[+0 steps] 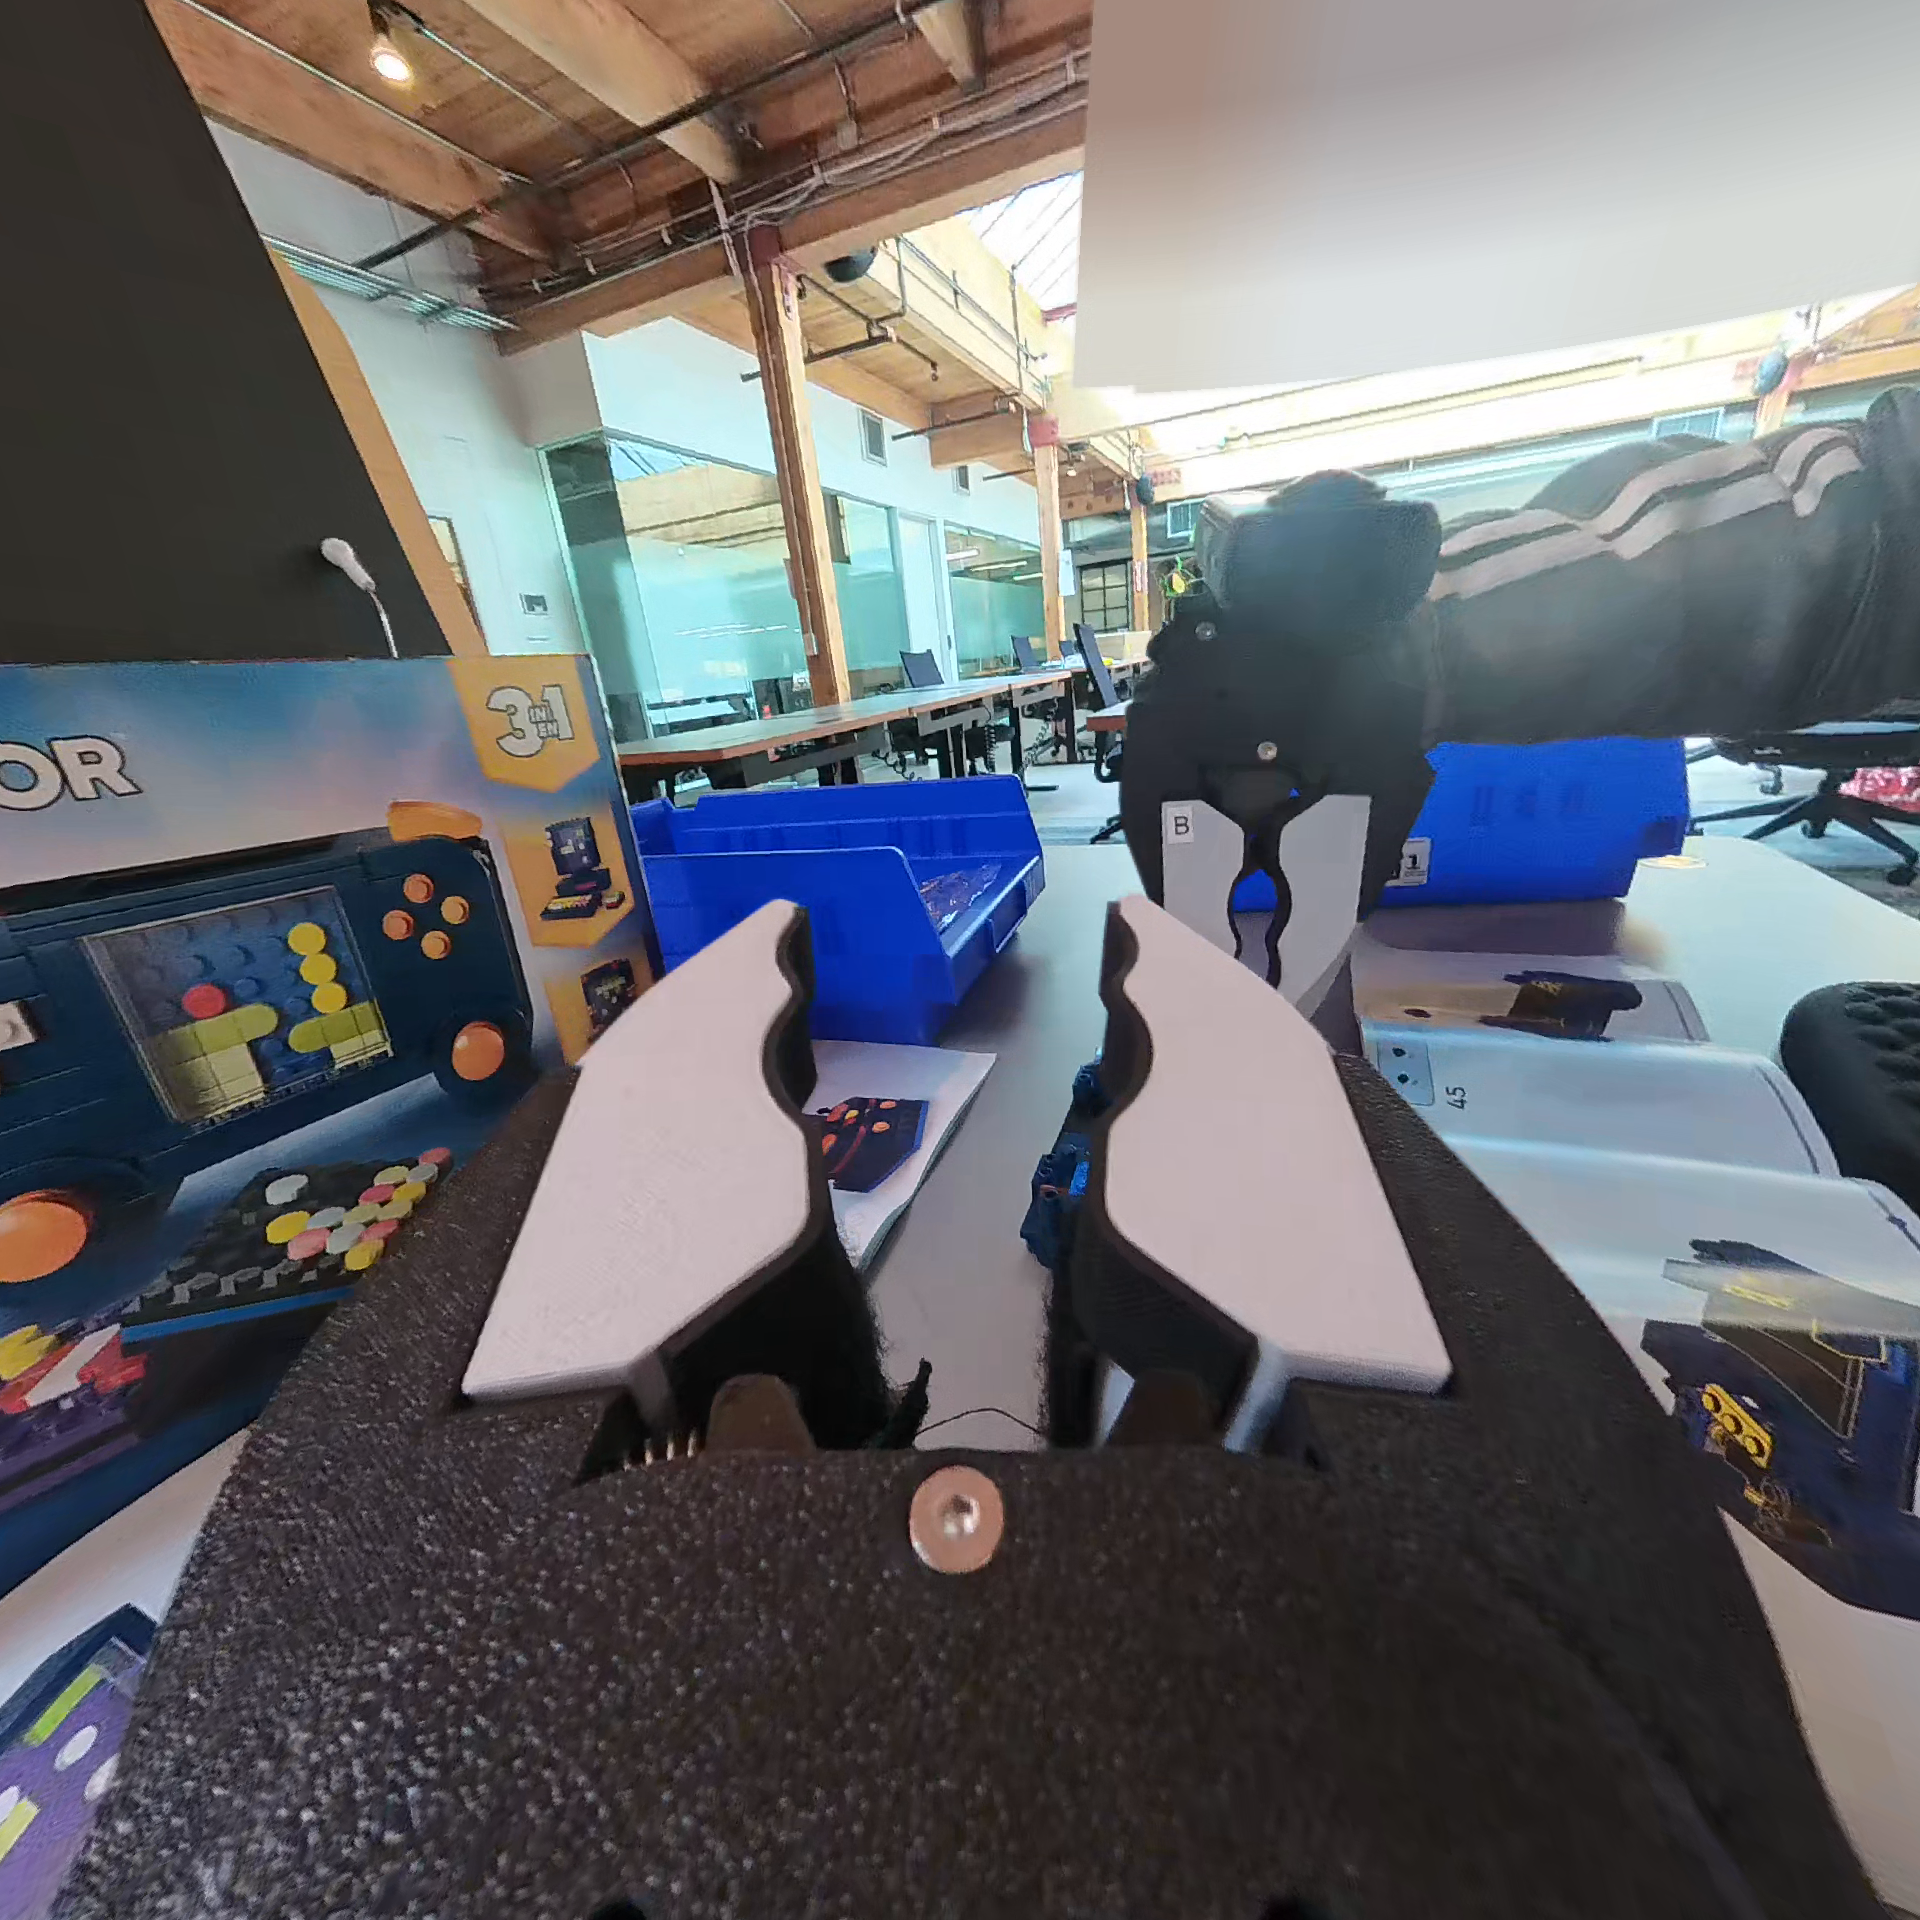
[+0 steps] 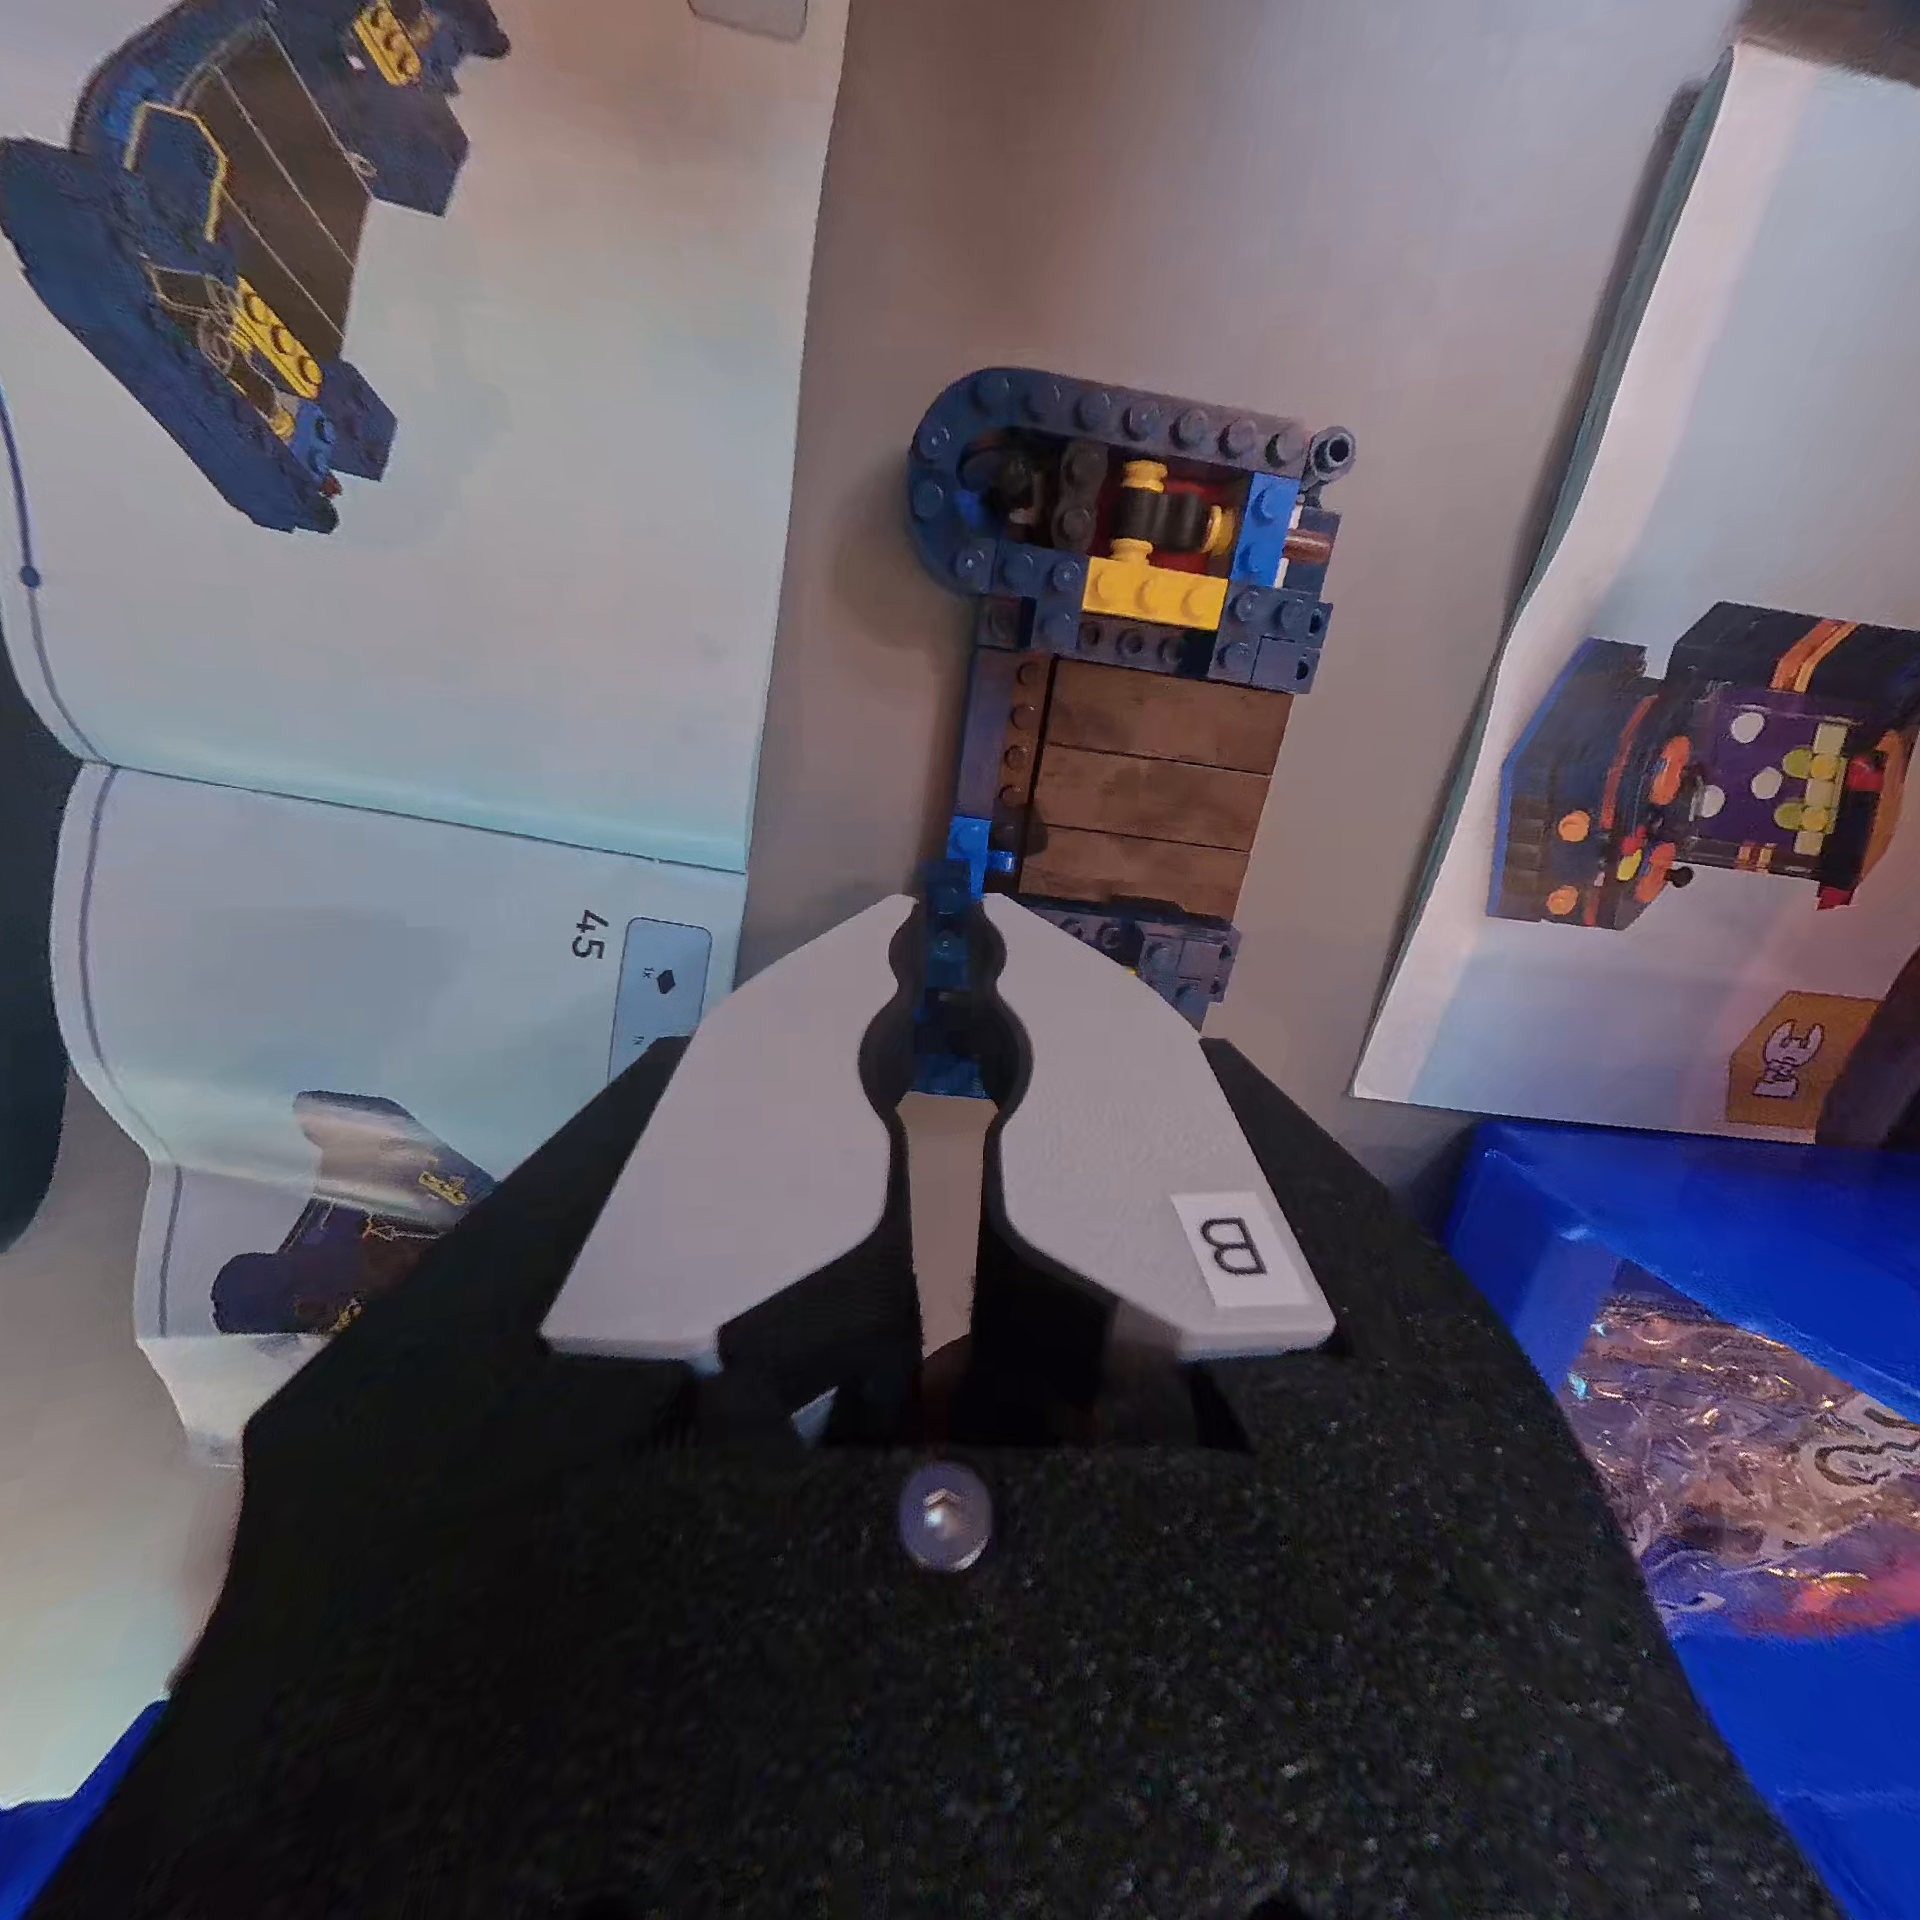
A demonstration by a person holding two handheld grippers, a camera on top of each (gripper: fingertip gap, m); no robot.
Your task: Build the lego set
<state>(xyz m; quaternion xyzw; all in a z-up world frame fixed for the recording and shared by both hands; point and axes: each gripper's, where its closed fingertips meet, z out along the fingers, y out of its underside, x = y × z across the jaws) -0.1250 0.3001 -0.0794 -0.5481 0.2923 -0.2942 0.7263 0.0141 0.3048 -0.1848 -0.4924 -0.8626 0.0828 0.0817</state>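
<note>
Two tools over a brick toy on a grey surface

Two tools work here. The right tool has its tips pinched on a thin blue brick piece at the near left corner of the brick model. Both fingers press its sides. The model lies flat on the surface, at 12 o'clock from this tool. It is dark blue with brown tiles and a yellow brick. An open booklet lies at 10 o'clock. A second booklet lies at 2 o'clock. A blue bin sits at 4 o'clock.

The left tool is open wide with nothing between its fingers. Part of the brick model shows just beside its right finger. A toy box stands at 9 o'clock. The blue bin stands at 12 o'clock.
</note>
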